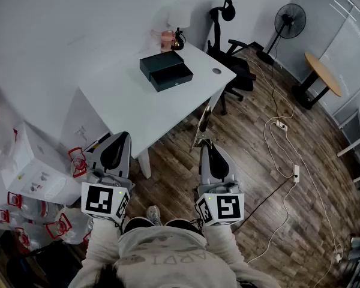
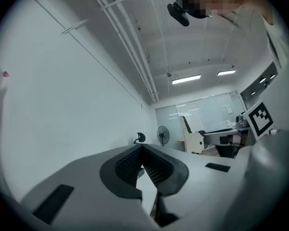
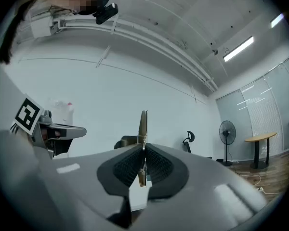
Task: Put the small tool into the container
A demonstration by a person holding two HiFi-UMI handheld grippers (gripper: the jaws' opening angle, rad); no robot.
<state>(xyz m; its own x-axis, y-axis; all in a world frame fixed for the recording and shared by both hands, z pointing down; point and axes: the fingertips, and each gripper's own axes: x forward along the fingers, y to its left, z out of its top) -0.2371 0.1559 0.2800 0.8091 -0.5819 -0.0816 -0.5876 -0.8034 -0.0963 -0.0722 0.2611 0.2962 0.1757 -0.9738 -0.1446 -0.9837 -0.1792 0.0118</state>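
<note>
Short of the tabletop (image 1: 126, 101): small tool (image 3: 143, 124) was in grip, not yet delivered.
Right tool (image 3: 143, 153) pinched it; left tool (image 2: 142, 148) sat pressed together, empty; the container (image 1: 166, 71) lay well ahead.

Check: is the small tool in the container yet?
Out. The right gripper grips the small tool; the container sits apart on the table.

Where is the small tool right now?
The tool is clamped in the right hand-held gripper, sticking out past its jaws. In the head view it sits just off the table's near edge, short of the black container.
</note>
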